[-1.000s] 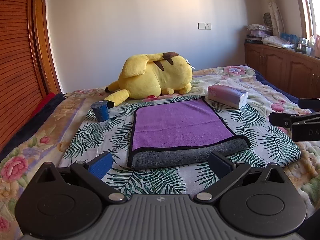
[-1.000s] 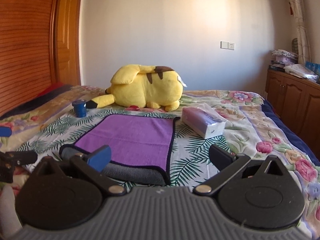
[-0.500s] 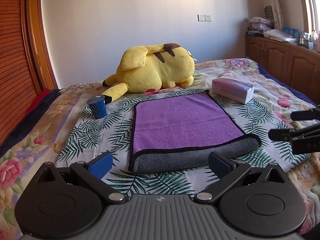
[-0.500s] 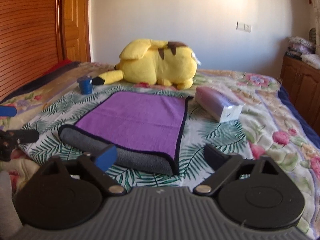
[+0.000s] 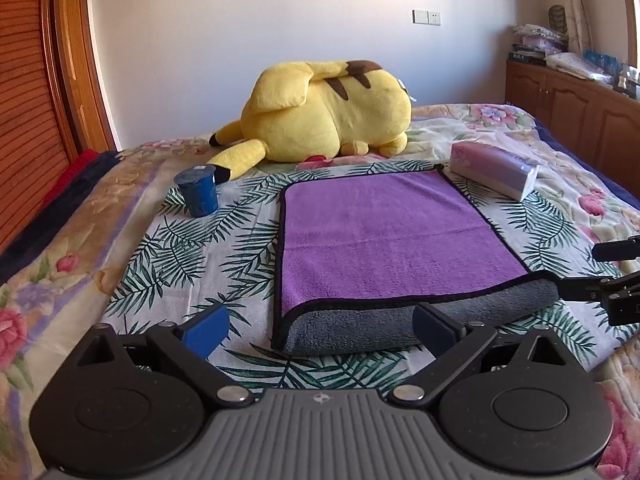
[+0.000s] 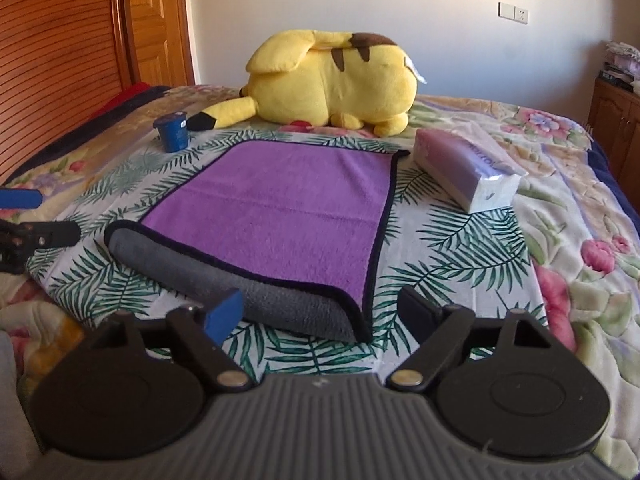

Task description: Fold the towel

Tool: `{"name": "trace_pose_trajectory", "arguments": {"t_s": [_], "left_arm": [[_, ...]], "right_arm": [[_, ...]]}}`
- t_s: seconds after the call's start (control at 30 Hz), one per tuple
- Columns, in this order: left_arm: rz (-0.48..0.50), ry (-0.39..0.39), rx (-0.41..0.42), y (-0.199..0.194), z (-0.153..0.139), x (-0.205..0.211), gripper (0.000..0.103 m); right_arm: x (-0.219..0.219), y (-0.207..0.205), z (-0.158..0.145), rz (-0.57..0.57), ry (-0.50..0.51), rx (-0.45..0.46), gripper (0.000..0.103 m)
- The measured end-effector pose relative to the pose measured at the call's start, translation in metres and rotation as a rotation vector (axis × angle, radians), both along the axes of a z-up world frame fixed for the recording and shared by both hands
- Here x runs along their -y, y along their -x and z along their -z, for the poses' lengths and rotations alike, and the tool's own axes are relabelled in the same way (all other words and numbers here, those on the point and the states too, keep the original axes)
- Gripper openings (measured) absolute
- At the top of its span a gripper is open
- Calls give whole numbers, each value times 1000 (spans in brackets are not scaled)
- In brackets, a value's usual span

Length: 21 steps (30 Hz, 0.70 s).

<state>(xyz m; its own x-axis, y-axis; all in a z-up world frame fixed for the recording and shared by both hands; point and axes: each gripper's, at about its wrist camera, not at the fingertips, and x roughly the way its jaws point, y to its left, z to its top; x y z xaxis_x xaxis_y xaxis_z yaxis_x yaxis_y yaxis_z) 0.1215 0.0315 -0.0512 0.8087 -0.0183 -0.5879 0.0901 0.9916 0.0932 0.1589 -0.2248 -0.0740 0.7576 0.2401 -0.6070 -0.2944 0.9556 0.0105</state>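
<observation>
Purple microfibre towel with grey underside and black trim (image 5: pixel 392 236) lies flat on the bed, just this side of the yellow plush toy (image 5: pixel 324 112), folded grey edge nearest. Left tongs (image 5: pixel 320 326) and right tongs (image 6: pixel 320 312) both gape wide, empty, each facing one end of that fold; neither is clearly nearer.
</observation>
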Motion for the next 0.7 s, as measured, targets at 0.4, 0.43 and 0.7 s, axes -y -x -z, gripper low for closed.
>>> {"name": "trace_pose_trajectory", "arguments": {"t_s": [0.4, 0.43, 0.7], "left_arm": [[24, -32, -21, -29, 16, -6, 86], [24, -29, -23, -31, 17, -8, 85], [31, -17, -71, -49, 28, -17, 72]], "right_arm": [[3, -24, 11, -2, -11, -51, 78], [3, -26, 12, -1, -10, -54, 78], [3, -35, 19, -7, -5, -77, 75]]}}
